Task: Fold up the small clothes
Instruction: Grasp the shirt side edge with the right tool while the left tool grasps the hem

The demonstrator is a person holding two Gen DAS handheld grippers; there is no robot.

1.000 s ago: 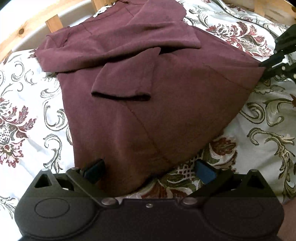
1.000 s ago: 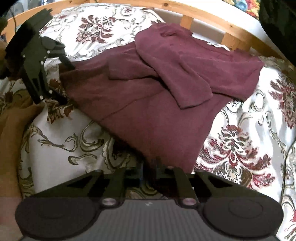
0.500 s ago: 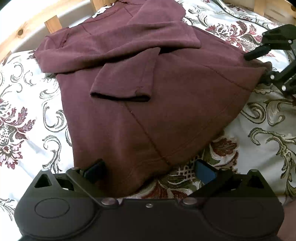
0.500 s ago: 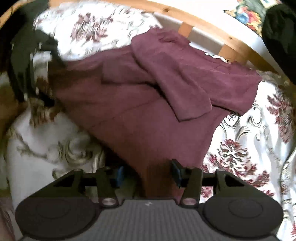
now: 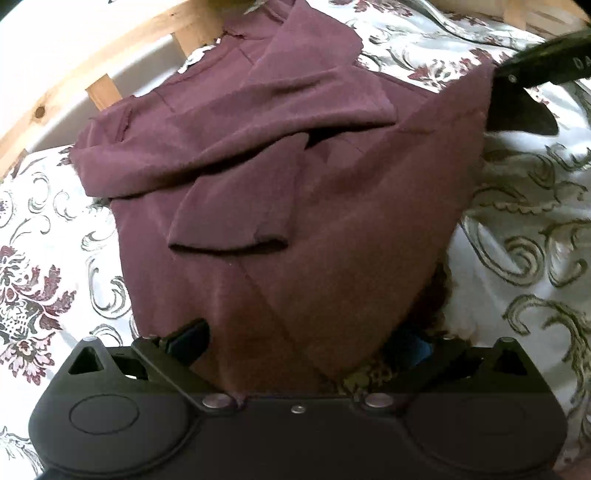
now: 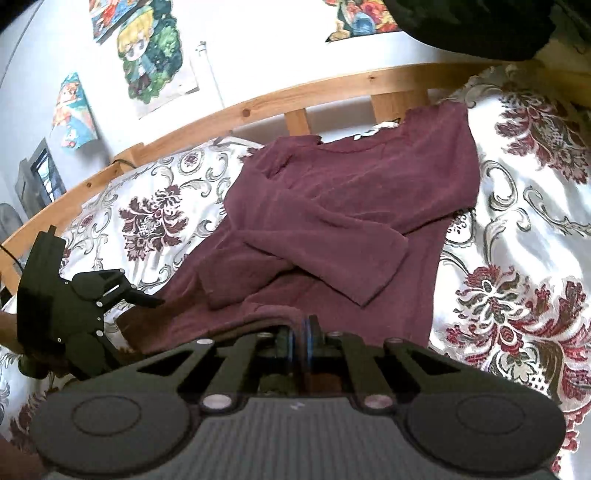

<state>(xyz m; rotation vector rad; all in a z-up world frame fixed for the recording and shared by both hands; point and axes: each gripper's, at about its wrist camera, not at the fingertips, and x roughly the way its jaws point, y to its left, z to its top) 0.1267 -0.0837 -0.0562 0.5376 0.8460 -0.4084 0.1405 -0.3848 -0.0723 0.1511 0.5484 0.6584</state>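
A maroon sweater lies on the floral bedspread with both sleeves folded over its front. My left gripper is open, its fingers on either side of the sweater's hem corner. My right gripper is shut on the other hem corner of the sweater and holds it lifted off the bed. The right gripper also shows at the upper right of the left wrist view; the left gripper shows at the left of the right wrist view.
A wooden bed rail runs along the far side of the bed, against a white wall with posters. A dark object hangs at the top right. Floral bedspread surrounds the sweater.
My right gripper opened over the hem corner, then shut on it and lifted it up. The sweater's right hem has risen. My left gripper stayed open at its corner.
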